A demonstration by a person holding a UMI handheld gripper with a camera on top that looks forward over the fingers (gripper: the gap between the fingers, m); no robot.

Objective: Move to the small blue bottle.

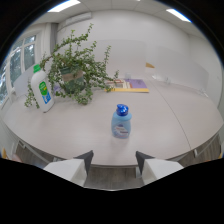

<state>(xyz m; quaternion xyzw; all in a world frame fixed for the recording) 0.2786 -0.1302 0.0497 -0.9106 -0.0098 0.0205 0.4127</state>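
The small blue bottle (121,121) stands upright on the pale table (165,125), beyond the gripper (114,162) and roughly in line with the gap between its fingers, which sit apart with nothing held. Behind the bottle and to its left is a leafy potted plant (75,70); further left of that, a white jug with a green label (42,90); behind the bottle, flat books (131,86). The approach looks barely begun. To do it well, I judge, drive straight ahead, keep the bottle centred in the gap, and slow before the fingers reach the table edge nearest the bottle
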